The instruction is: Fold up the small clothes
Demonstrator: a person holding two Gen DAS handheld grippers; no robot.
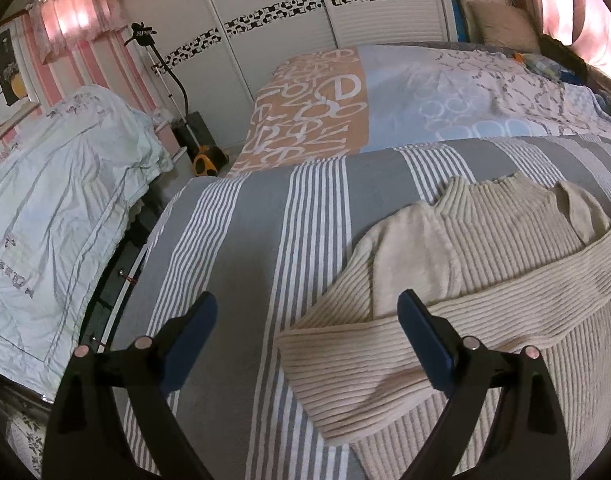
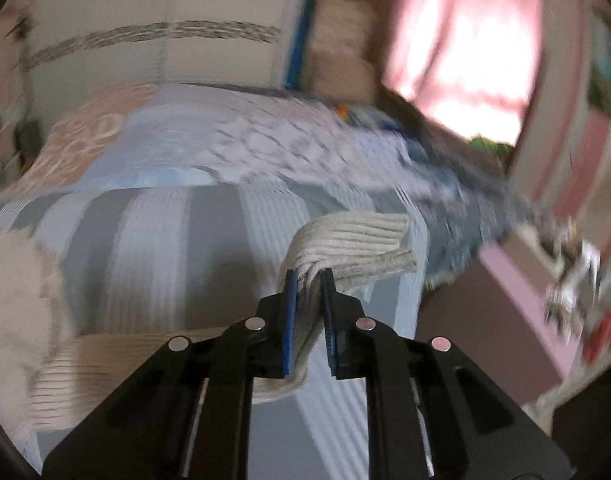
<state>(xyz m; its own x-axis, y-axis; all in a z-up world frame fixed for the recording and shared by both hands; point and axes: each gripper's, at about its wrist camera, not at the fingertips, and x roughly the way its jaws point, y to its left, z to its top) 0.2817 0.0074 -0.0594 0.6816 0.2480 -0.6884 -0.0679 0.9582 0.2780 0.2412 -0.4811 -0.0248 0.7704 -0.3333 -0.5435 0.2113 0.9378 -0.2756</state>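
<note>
Closest to me, the left gripper (image 1: 307, 312) hangs above the bed with its blue-padded jaws spread wide and nothing between them; one pad sits over the striped cover, the other over the near edge of the cream ribbed sweater (image 1: 457, 280). That sweater lies on the grey-and-white striped bedspread (image 1: 241, 248), collar pointing away toward the far side, and one sleeve is folded across its body so the cuff end rests near the left gripper. The right gripper (image 2: 309, 276) has its jaws drawn close together, pinching a bunched piece of the same ribbed knit, which rises out of the jaws and fans above the bedspread; this view is smeared with motion blur, so finer detail is lost. Beyond the sweater, a quilt (image 1: 425, 92) in tan with white letters and pale blue with rings covers the further half of the bed. Off to the left, apart from the bed, a pale mint blanket (image 1: 61, 208) is heaped up, and behind it stands a garment steamer (image 1: 185, 120) with an orange base. At the back are white wardrobe doors (image 1: 265, 8) with a black patterned band, and pink curtains (image 1: 77, 24) glowing with daylight.
</note>
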